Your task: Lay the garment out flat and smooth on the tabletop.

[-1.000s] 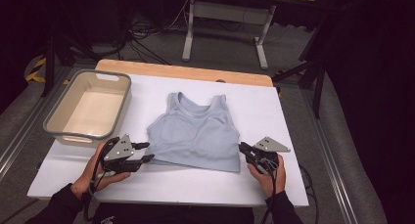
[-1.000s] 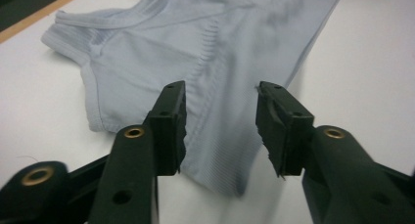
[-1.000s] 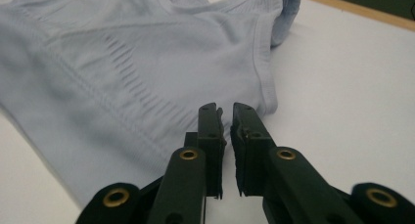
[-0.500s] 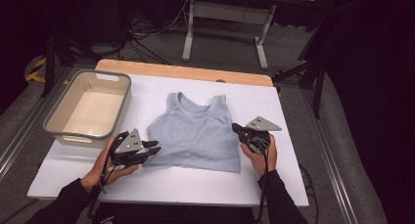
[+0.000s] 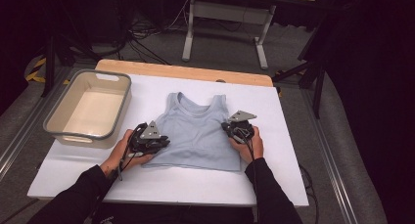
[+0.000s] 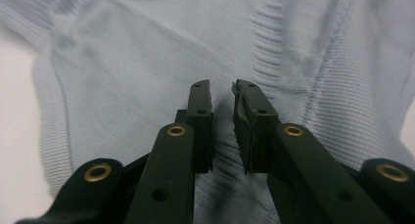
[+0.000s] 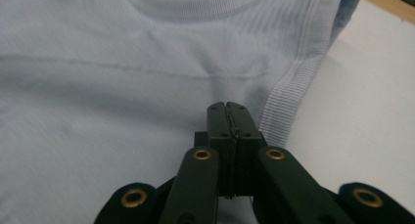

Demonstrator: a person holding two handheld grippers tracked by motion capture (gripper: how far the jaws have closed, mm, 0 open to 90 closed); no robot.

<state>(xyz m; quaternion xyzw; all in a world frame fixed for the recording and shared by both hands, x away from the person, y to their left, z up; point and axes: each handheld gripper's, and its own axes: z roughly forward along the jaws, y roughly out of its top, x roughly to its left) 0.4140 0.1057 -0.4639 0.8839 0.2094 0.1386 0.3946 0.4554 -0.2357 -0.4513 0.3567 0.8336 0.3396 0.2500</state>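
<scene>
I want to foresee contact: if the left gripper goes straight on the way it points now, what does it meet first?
Most likely the light blue top. The left gripper points over its fabric with a narrow gap between the jaws, and only cloth lies ahead. How high it is above the cloth is unclear.

Tank top [image 7: 122, 77] cut off by frame edges in both gripper views.

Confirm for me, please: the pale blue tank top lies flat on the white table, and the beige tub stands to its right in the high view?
Not quite: the beige tub stands to the left of the tank top on the white table, as the high view shows.
</scene>
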